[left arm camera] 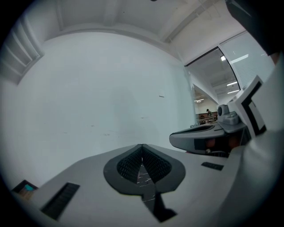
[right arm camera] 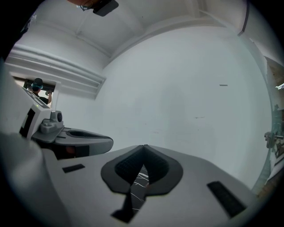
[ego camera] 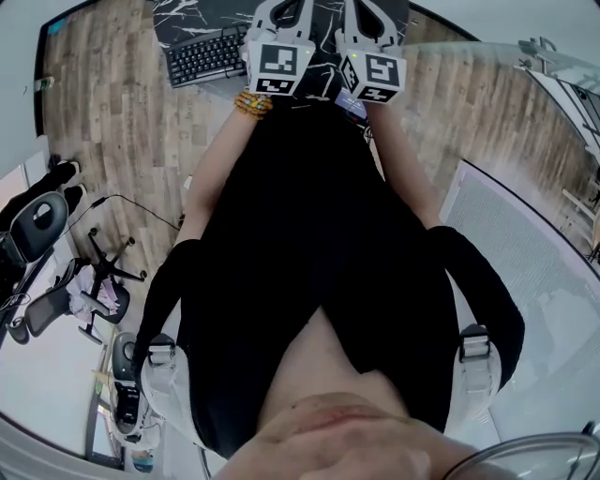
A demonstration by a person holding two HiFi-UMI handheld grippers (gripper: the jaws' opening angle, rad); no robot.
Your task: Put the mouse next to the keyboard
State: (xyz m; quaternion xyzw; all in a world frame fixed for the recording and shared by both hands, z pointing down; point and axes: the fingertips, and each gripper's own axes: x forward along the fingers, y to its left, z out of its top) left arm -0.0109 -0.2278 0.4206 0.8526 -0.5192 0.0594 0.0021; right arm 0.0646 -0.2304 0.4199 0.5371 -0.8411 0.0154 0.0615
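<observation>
Keyboard point(ego camera: 202, 54) is our landmark. It lies on the marbled mat point(ego camera: 187, 17), off to the left of the left gripper point(left arm camera: 142, 150). That gripper has its jaws pressed together with nothing between them, and only a sliver of mat shows beneath the pads. The right gripper point(right arm camera: 144, 150), just beside it, is likewise closed and empty. We cannot find the mouse in any view. In the head view the marker cubes and hands cover the desk under both tools, so it may sit there, but we cannot tell.

To do this step well, we judge that we should first tip one tool down until the mouse shows ahead of its jaws. Then we open wide enough to span its sides and grip low on the body so it does not slip out. After that we carry it left and set it down just beside the keyboard's near end, clear of the keys.

Both forearms reach straight ahead from the body, close and parallel, with a beaded bracelet point(ego camera: 251, 103) on the left wrist. Both tools point almost level at the white wall point(left arm camera: 102, 88), not down at the desk.
</observation>
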